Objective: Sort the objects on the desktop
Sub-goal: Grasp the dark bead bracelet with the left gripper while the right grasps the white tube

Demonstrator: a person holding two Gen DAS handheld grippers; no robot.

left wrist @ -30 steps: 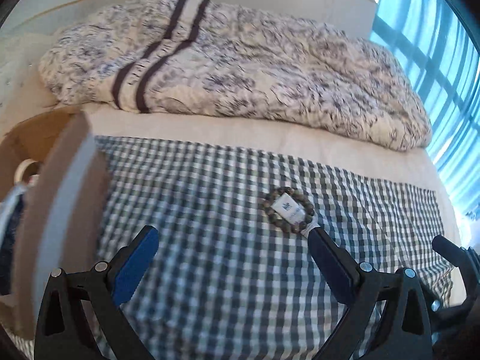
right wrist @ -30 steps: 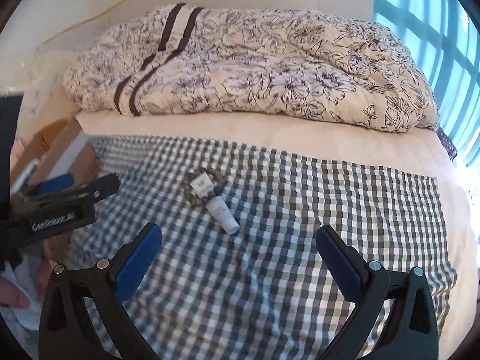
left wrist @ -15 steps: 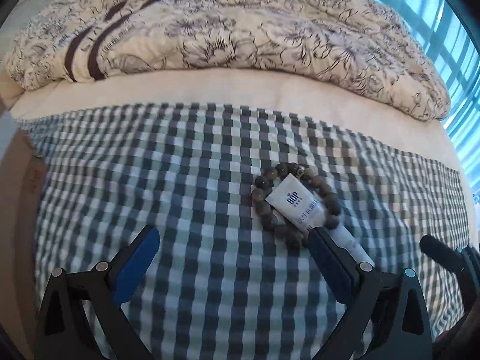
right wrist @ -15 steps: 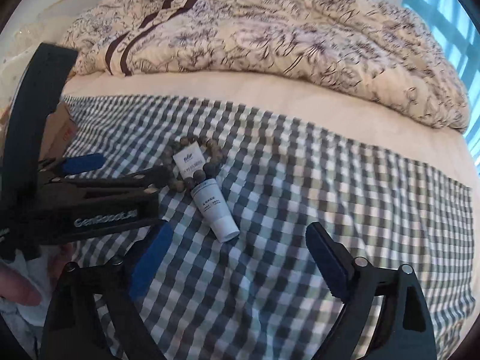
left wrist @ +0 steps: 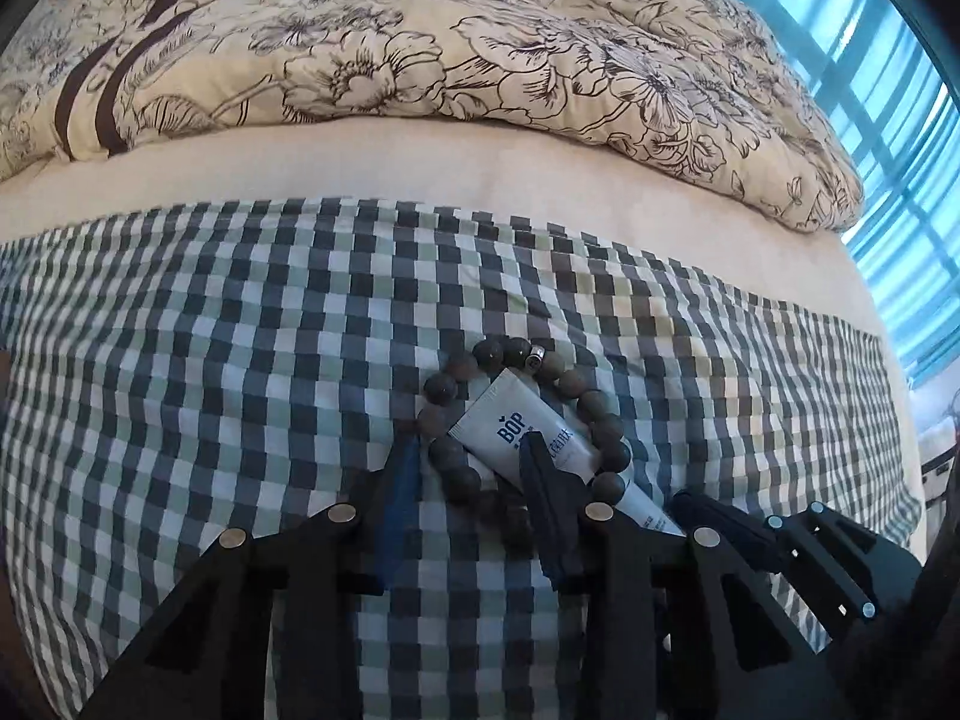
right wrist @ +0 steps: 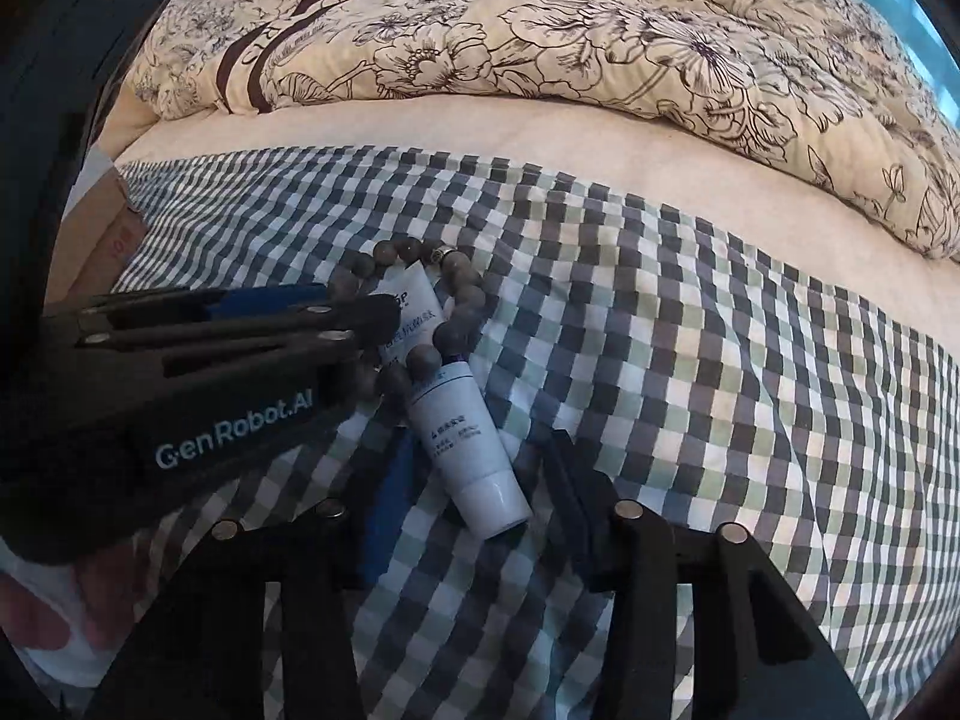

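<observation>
On the checked cloth [left wrist: 228, 360] spread over the bed, left tool [left wrist: 474, 462] is down low, fingers partly closed in, straddling the near arc of the bead bracelet [left wrist: 447, 387]. Left pad sits outside the beads at their 8 o'clock, right pad lies over the white tube [left wrist: 516, 432] inside the ring. Cannot tell if the pads actually pinch anything; a gap shows between them with beads in it.

Right tool [right wrist: 480, 468] is also low, jaws half open, one pad on either side of the tube's [right wrist: 462, 438] cap end, not touching it as far as visible. Holds nothing.

Tube lies through the bracelet [right wrist: 456, 324], flat crimped end inside the ring toward 12 o'clock, cap end sticking out toward 5 o'clock. Blue "BOP" print on the tube in the left wrist view. Bracelet is dark brown beads with one small metal bead at its 12 o'clock.

In the right wrist view the left tool [right wrist: 360, 312] comes in from 9 o'clock, body marked "GenRobot.AI", tips at the beads. A hand [right wrist: 54, 618] shows at 8 o'clock under it. Cardboard box [right wrist: 102, 234] edge at 10 o'clock off the cloth.

Floral duvet [left wrist: 456, 60] heaped across 12 o'clock, plain cream sheet [left wrist: 420, 162] between it and the cloth. Blue-lit window [left wrist: 900, 180] at 2 o'clock.
</observation>
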